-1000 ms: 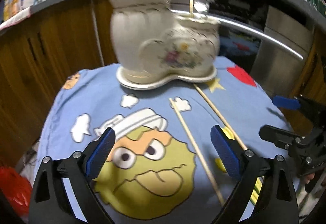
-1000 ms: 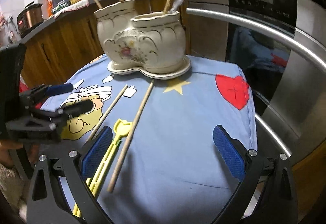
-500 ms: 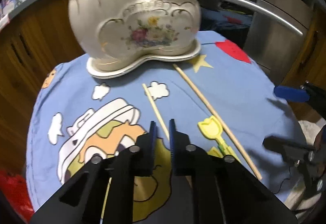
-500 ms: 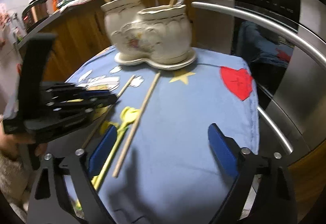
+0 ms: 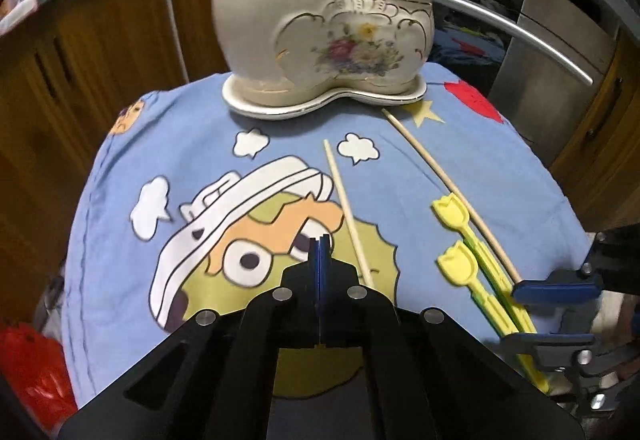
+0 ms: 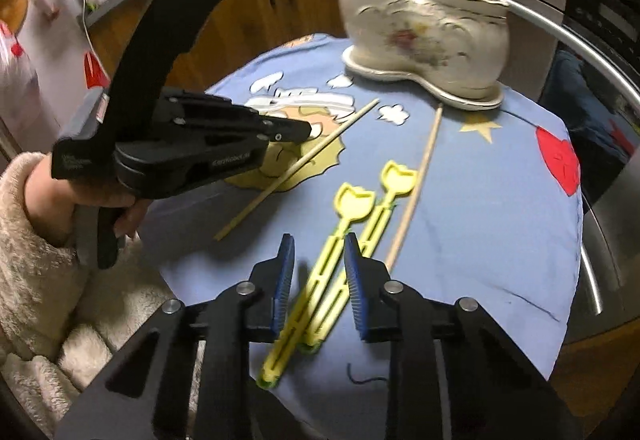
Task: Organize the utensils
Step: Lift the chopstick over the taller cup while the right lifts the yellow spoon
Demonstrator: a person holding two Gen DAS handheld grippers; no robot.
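A cream two-part ceramic utensil holder (image 5: pixel 320 27) (image 6: pixel 424 27) stands at the far side of the blue cartoon cloth (image 5: pixel 168 127), with chopsticks and forks in it. Two wooden chopsticks (image 5: pixel 348 215) (image 5: pixel 448 187) and two yellow tulip-shaped plastic utensils (image 6: pixel 340 236) (image 5: pixel 480 272) lie on the cloth. My left gripper (image 5: pixel 320 244) is shut and empty, just left of the nearer chopstick. My right gripper (image 6: pixel 316 260) is part open, its blue pads either side of the yellow utensils' handles, not clamped.
Wooden cabinets (image 5: pixel 80 51) stand behind and to the left. A steel oven with a long handle (image 6: pixel 580 55) is on the right. A red bag (image 5: pixel 36 372) lies low on the left. The cloth's edges drop off all round.
My left gripper shut from wide open and shifted a little. My right gripper swung down and left over the yellow utensils and narrowed its jaws around them.
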